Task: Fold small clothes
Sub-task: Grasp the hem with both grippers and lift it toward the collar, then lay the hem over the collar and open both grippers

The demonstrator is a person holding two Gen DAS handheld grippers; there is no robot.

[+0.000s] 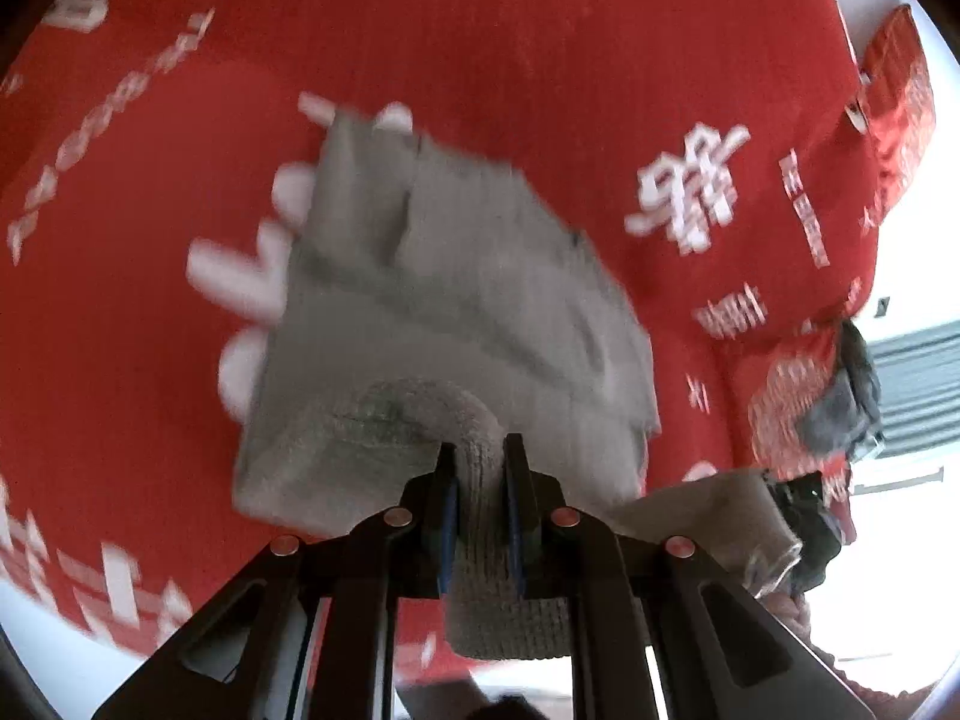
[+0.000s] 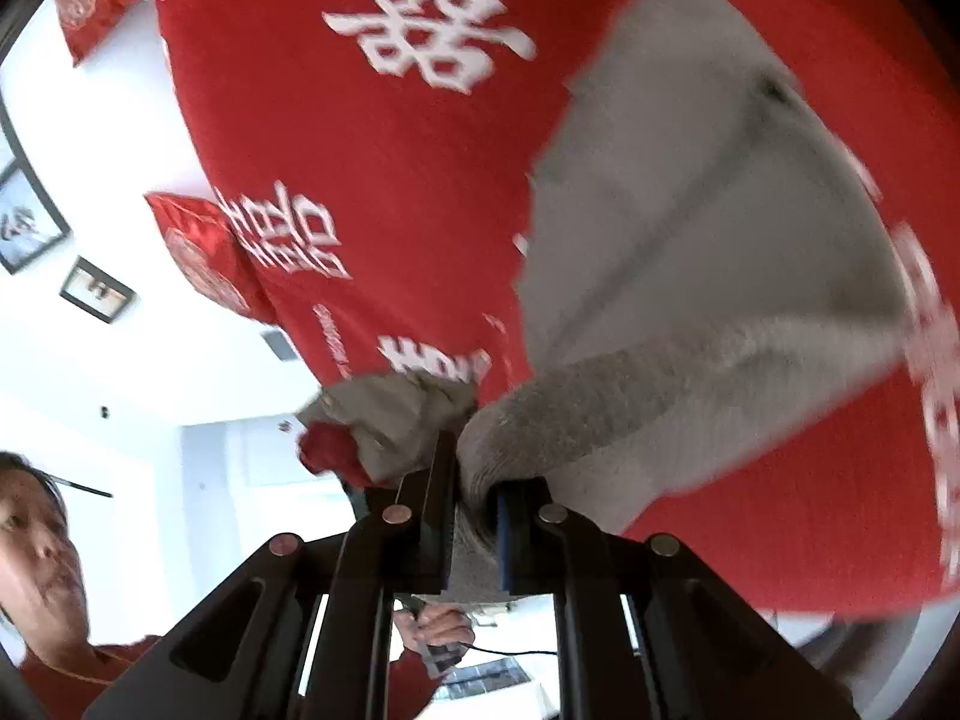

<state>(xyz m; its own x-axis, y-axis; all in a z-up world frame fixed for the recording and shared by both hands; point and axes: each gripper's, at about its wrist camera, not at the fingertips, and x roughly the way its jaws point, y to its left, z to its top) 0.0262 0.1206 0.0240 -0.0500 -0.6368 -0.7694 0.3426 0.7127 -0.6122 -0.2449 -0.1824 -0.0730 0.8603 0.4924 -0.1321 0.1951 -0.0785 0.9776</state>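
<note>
Both tools, left tool [image 1: 480, 480] and right tool [image 2: 474, 492], are pinching the grey garment's [image 1: 432, 276] ribbed band above the red bedspread [image 1: 540, 30]; you're lifting it, next laying it flat.

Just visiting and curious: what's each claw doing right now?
Left claw: closed on the grey garment.
Right claw: closed on the same grey garment.

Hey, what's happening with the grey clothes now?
Left gripper shut on grey garment's ribbed edge. Right gripper shut on it too. Red bedspread beneath. Nothing blocking.
</note>
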